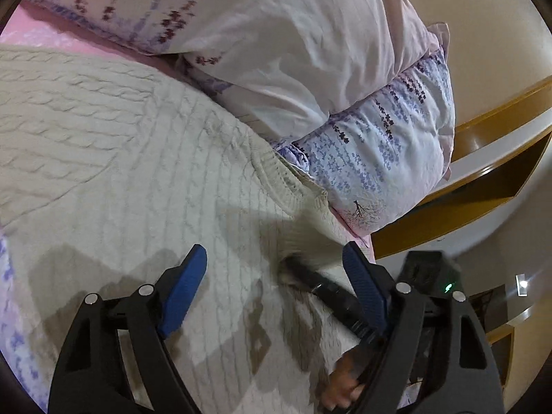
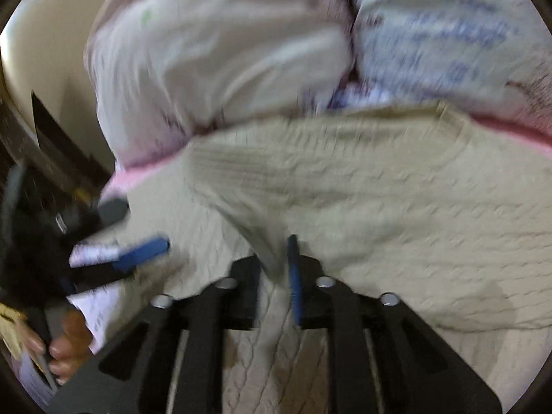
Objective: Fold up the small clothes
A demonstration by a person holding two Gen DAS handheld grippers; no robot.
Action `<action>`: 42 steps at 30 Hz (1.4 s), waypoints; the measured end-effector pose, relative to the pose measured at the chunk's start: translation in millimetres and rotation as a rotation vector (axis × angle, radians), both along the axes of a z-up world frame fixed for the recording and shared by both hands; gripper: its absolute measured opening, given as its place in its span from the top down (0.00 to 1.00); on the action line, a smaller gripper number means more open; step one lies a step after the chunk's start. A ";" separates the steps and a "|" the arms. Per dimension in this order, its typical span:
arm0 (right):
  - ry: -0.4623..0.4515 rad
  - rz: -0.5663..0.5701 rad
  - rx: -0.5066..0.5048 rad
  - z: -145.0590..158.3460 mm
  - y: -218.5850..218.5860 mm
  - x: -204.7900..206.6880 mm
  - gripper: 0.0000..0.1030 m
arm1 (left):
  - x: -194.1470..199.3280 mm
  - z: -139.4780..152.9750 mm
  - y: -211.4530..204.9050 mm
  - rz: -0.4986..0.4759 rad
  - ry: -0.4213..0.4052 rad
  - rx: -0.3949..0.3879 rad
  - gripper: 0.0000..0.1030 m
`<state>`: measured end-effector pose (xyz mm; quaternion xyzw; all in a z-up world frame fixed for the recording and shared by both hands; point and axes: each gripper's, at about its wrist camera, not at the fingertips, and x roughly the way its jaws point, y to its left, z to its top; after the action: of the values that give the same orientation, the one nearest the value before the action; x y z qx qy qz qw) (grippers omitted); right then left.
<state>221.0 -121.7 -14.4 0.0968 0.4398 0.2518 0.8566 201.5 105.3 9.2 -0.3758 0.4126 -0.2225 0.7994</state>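
One cream cable-knit sweater [image 1: 114, 158] lies on the pink-sheeted bed [image 1: 38, 34] against floral pillows [image 1: 376, 158] | left gripper [image 1: 276, 265] jaws spread wide over flat knit, holding nothing | right gripper [image 2: 276, 262] pinched on a raised knit fold; view blurred

I see a cream cable-knit sweater [image 1: 114, 158] on a pink sheet [image 1: 31, 31]. The pillows [image 1: 379, 158] are white with purple flower sprigs; my fingers [image 1: 184, 289] are blue.
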 end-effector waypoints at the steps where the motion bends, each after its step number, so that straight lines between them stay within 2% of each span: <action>1: 0.010 0.020 0.005 -1.0 -0.4 -2.0 0.68 | 3.4 0.6 -3.7 -0.005 0.002 0.012 0.20; 2: 0.002 0.050 0.014 2.6 -4.0 -7.4 0.58 | 5.8 0.3 -6.0 -0.010 0.007 0.018 0.20; 3: -0.004 0.066 0.016 6.7 -8.5 -11.6 0.53 | 8.1 -0.7 -8.4 -0.014 0.014 0.024 0.20; 4: -0.010 0.069 0.016 10.4 -14.3 -15.4 0.39 | 11.3 -2.6 -10.9 -0.018 0.027 0.031 0.20; 5: -0.033 0.039 0.005 17.3 -28.4 -21.7 0.32 | 14.4 -4.9 -12.2 -0.019 0.038 0.037 0.20; 7: -0.111 -0.072 -0.015 32.4 -72.0 -30.5 0.32 | 18.5 -8.2 -12.4 -0.001 0.058 0.065 0.20; 10: -0.128 -0.302 -0.034 42.4 -144.6 -24.0 0.33 | 27.0 -12.5 -13.7 0.012 0.080 0.087 0.21; 12: -0.079 -0.499 -0.021 40.3 -205.3 -12.6 0.41 | 35.0 -16.2 -20.3 0.002 0.106 0.092 0.24; 14: -0.011 -0.617 0.031 29.7 -257.1 -3.7 0.44 | 39.3 -15.6 -27.1 0.005 0.110 0.120 0.25; 15: 0.024 -0.648 0.058 22.8 -274.4 -0.3 0.45 | 40.4 -14.6 -29.2 0.009 0.107 0.127 0.29; 16: 0.045 -0.659 0.077 18.0 -282.1 2.0 0.48 | 42.9 -14.8 -31.8 0.008 0.111 0.119 0.39; 17: 0.076 -0.666 0.107 10.0 -293.2 4.6 0.50 | 45.3 -17.4 -33.2 0.009 0.127 0.093 0.43; 19: 0.117 -0.664 0.152 -2.0 -303.9 10.0 0.52 | 47.6 -25.4 -35.9 0.010 0.162 0.039 0.66; 20: 0.125 -0.660 0.171 -5.5 -306.7 11.1 0.55 | 48.4 -30.0 -39.0 0.010 0.176 0.028 0.70; 22: 0.128 -0.662 0.202 -9.7 -312.2 10.2 0.58 | 49.1 -35.5 -44.9 0.006 0.183 0.040 0.89; 23: 0.128 -0.657 0.231 -11.8 -314.7 11.3 0.62 | 49.3 -37.8 -46.7 0.005 0.180 0.035 0.92; 25: 0.139 -0.634 0.265 -16.4 -318.7 7.3 0.69 | 48.0 -34.9 -44.4 0.001 0.156 0.029 0.93; 30: 0.131 -0.576 0.269 -11.5 -307.5 8.0 0.68 | 41.0 -6.3 -25.3 0.020 0.040 0.076 0.93; 33: 0.150 -0.563 0.260 -17.2 -297.2 15.4 0.67 | 42.8 -13.2 -17.5 0.028 0.072 0.091 0.93; 34: 0.148 -0.556 0.259 -17.8 -293.2 17.0 0.70 | 42.8 -16.5 -18.1 0.025 0.082 0.096 0.93; 36: 0.118 -0.544 0.228 -15.1 -285.6 18.3 0.92 | 40.5 -23.1 -21.1 0.017 0.093 0.121 0.93; 39: 0.065 -0.587 0.176 -8.2 -283.0 19.2 0.93 | 40.1 -30.4 -23.3 0.015 0.111 0.119 0.93; 42: 0.096 -0.610 0.143 -13.6 -281.5 30.5 0.93 | 40.1 -31.7 -27.2 0.015 0.100 0.157 0.93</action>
<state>251.5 -403.2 -28.0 0.2959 0.4115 0.0088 0.8620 241.5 78.0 -22.6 -0.3258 0.4652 -0.1643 0.8065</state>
